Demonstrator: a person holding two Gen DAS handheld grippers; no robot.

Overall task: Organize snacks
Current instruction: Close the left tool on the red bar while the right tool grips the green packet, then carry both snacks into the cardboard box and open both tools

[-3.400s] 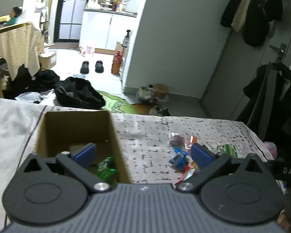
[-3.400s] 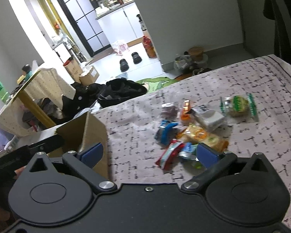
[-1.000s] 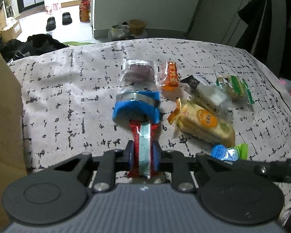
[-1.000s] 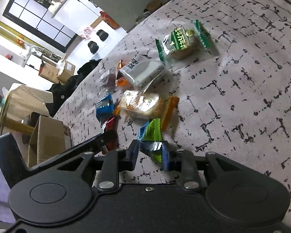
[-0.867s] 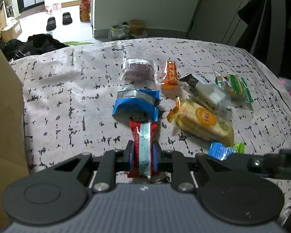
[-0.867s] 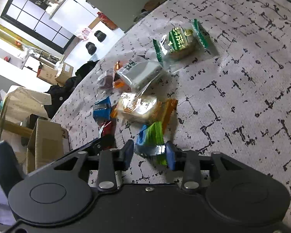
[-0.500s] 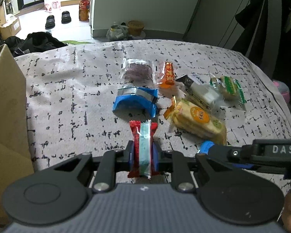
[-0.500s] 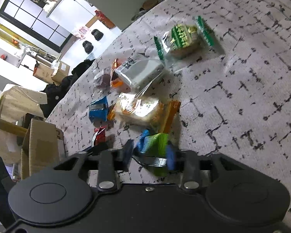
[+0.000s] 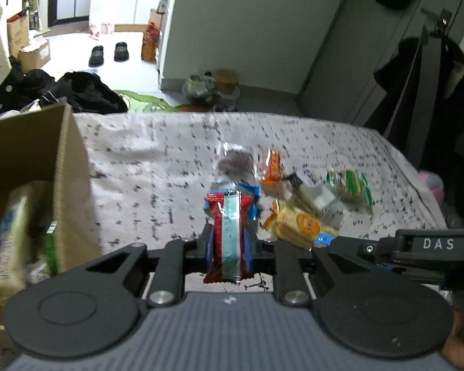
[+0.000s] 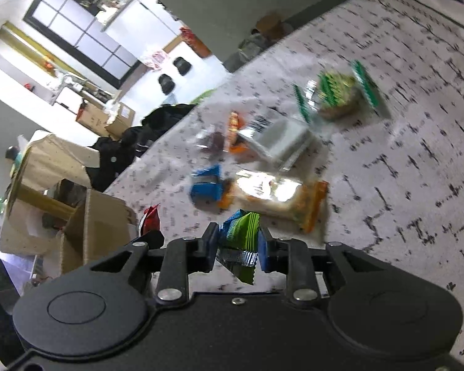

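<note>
Our left tool is closed tight on a red foil snack bar with a pale blue-green stripe, which stands upright between the jaws, lifted above the bed's grey sheet with black dash marks. Our right tool is likewise clamped on a small green and blue foil sachet — its crinkled lower end hangs below the fingers. To the left stands the open brown cardboard box, with blurred green and pale packets inside it; in the right wrist view the same box sits left of the tool, at the sheet's edge. The remaining snacks lie on the sheet in a loose cluster: a blue packet, an orange-ended clear pack of pale biscuits, a grey-white wrapped block, a green-striped clear pack holding a round cake, a small orange sachet and a clear pouch with something dark purple — all well apart from the box.
</note>
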